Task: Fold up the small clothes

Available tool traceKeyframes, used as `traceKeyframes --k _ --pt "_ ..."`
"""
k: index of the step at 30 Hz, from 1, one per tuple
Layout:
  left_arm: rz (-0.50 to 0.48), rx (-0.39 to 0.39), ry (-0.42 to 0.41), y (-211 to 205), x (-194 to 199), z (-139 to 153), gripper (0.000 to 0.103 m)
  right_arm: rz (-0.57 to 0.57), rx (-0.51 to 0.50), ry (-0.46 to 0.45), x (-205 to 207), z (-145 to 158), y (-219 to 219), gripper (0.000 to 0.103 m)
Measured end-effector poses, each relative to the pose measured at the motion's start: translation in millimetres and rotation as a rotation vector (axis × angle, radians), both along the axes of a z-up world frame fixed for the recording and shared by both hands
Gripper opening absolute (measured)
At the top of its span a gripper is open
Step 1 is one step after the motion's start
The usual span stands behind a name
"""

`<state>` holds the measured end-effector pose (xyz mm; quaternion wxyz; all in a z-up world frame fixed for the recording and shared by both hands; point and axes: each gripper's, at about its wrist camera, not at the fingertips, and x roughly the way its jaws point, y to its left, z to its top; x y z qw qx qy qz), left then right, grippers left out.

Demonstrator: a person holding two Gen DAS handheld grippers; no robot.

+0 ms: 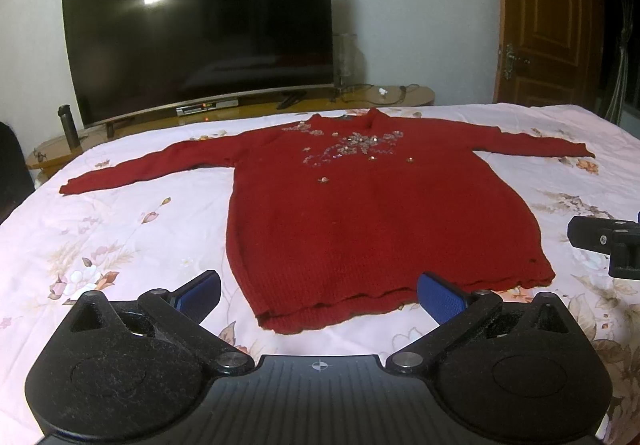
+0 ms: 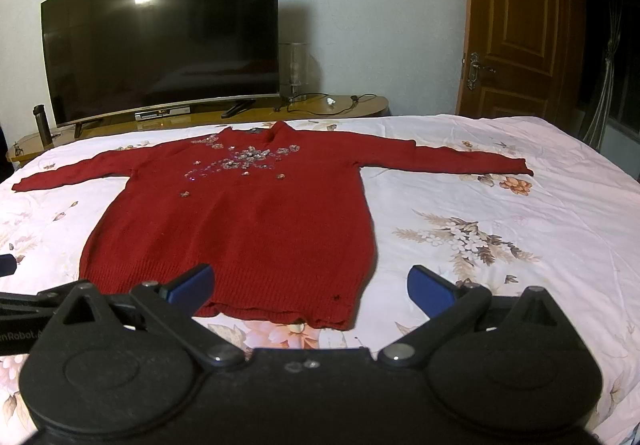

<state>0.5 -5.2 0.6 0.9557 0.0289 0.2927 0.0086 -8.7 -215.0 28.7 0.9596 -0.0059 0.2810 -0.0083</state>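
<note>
The red sweater lies flat, front side up, in the middle of the bed, both sleeves stretched out to the sides and hem nearest to the cameras, so no fold is made yet and I judge the task is at the very start. The left gripper and right gripper are both spread wide w/ nothing between the blue pads, above the hem area. Left to do, approx.: sleeves in, then body folded.

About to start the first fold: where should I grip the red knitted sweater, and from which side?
Judging by its pose, take the red knitted sweater at a sleeve cuff, coming from the outer side. It lies flat, front up, with both sleeves spread, so the cuffs are free edges. Both open hand-held grippers hover near the hem.
</note>
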Motion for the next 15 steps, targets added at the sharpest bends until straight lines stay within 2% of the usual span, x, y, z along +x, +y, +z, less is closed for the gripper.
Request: traceKeyframes --k 15 --pt "0.004 -0.002 -0.003 2.7 0.0 -0.2 0.103 0.012 -0.004 -0.001 3.7 0.4 3.7 0.102"
